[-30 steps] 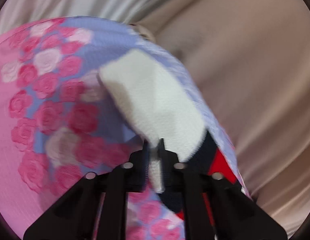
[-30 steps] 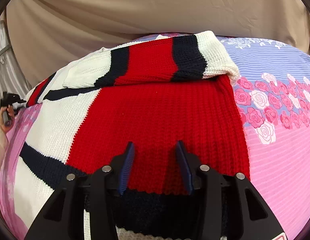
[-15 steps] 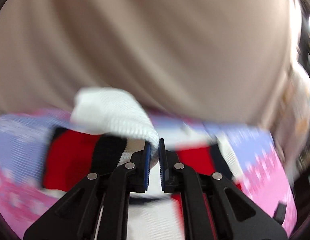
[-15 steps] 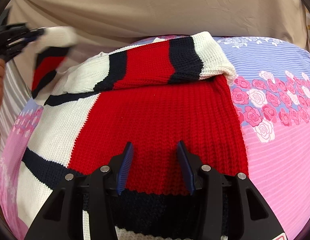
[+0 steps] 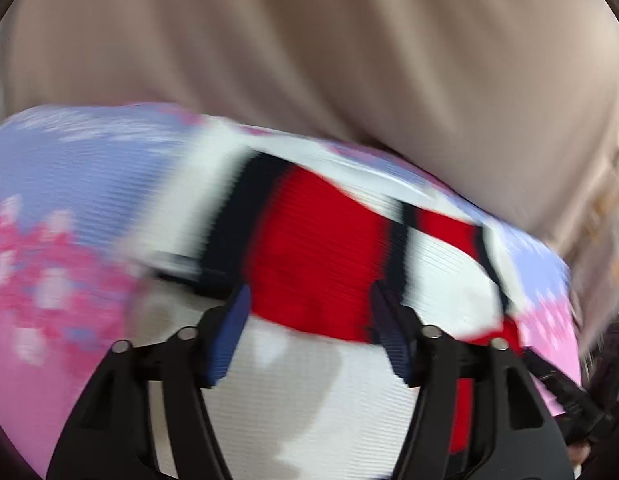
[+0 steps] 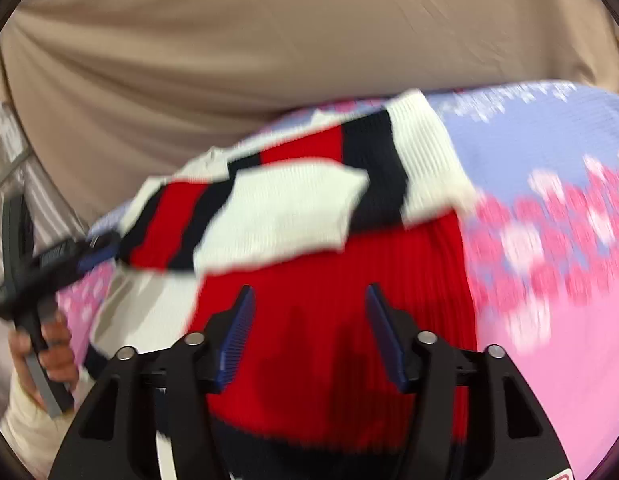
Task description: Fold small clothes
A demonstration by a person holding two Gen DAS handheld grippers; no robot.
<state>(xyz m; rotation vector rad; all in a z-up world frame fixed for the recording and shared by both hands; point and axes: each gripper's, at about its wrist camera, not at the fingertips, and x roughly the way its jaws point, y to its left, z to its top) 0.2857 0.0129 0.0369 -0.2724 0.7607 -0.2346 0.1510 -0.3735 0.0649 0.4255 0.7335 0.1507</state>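
Observation:
A small knit sweater (image 6: 333, 320), red with white and navy stripes, lies on the flowered bedspread (image 6: 549, 352). Both striped sleeves are folded across its upper part; the left sleeve (image 6: 277, 208) lies over the right one. It also shows blurred in the left wrist view (image 5: 317, 256). My left gripper (image 5: 309, 336) is open and empty just above the sweater; it shows at the left edge of the right wrist view (image 6: 41, 276). My right gripper (image 6: 307, 336) is open and empty over the red body near the hem.
A beige cloth backdrop (image 6: 269, 48) hangs behind the bed. The pink and lilac rose-patterned bedspread (image 5: 53, 240) stretches out on both sides of the sweater. The person's left hand (image 6: 49, 352) holds the left gripper's handle.
My left gripper carried the white sleeve cuff across the sweater, then opened and let it go; the sleeve now lies over the other one. My right gripper stayed open, barely moving.

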